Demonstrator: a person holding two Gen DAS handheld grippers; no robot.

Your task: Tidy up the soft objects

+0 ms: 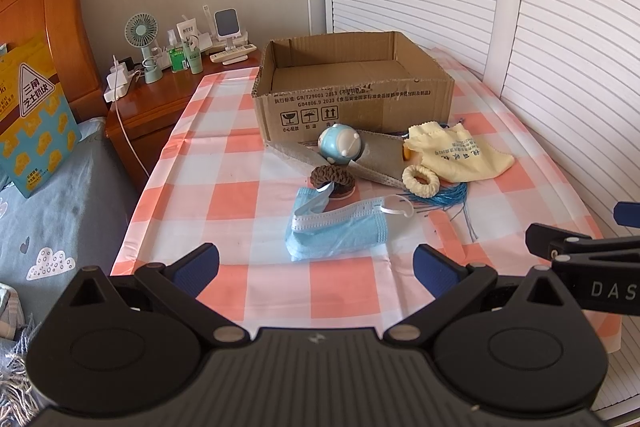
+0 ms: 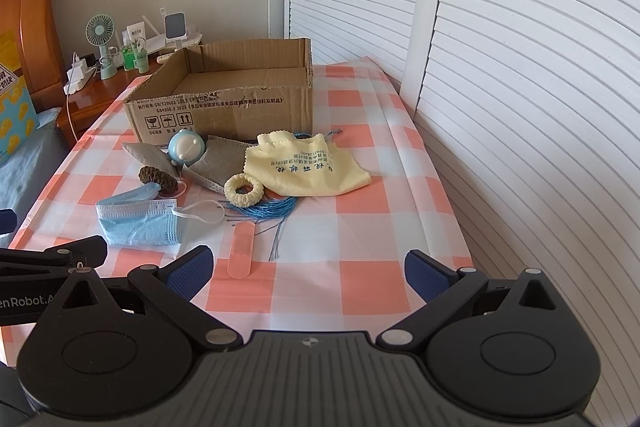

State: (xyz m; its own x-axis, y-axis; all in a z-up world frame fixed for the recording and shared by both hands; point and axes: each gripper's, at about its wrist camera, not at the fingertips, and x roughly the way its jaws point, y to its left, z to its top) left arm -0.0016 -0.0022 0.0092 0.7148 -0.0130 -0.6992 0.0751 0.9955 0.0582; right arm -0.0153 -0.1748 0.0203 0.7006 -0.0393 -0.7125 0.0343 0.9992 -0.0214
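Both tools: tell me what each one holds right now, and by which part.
Nothing is held. The left tool and the right tool both stand open over the checked cloth, short of the blue face mask and the other soft things.

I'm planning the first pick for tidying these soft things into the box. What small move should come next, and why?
Probably ease the left tool forward and down toward the blue face mask. Both tools are open and hold nothing, the cardboard box looks empty, and the mask lies nearest, straight ahead of the left tool, largely clear of the pile behind it.
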